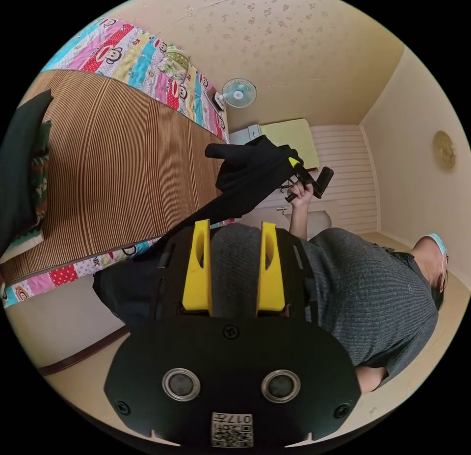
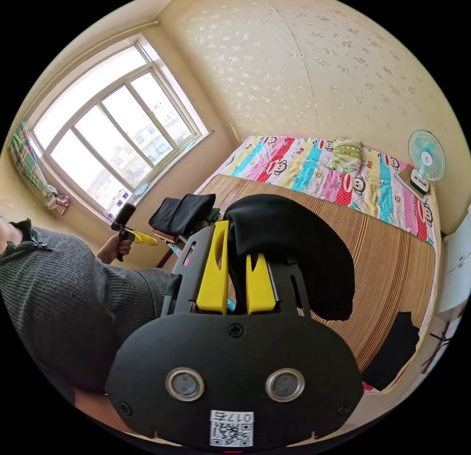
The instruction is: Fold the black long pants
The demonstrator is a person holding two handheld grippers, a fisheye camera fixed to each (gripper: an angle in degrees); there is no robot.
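Note:
The black long pants (image 2: 294,249) hang bunched from my right gripper (image 2: 238,259), whose yellow jaws are shut on the fabric above the bed. In the left gripper view the same pants (image 1: 245,180) dangle from the right gripper (image 1: 296,164), held up by a hand, and one leg trails down past my left gripper (image 1: 233,229). The left gripper's jaws stand wide open, with the person's grey sweater (image 1: 373,288) showing in the gap between them. The left gripper (image 2: 147,239) also appears held out near the window, with nothing in it.
A brown striped mat (image 2: 387,249) covers the bed over a colourful cartoon sheet (image 2: 304,165). Folded dark clothes (image 2: 181,212) are stacked at the bed's edge, and more black cloth (image 2: 397,347) lies by its near side. A small fan (image 2: 426,158) and a window (image 2: 113,131) are nearby.

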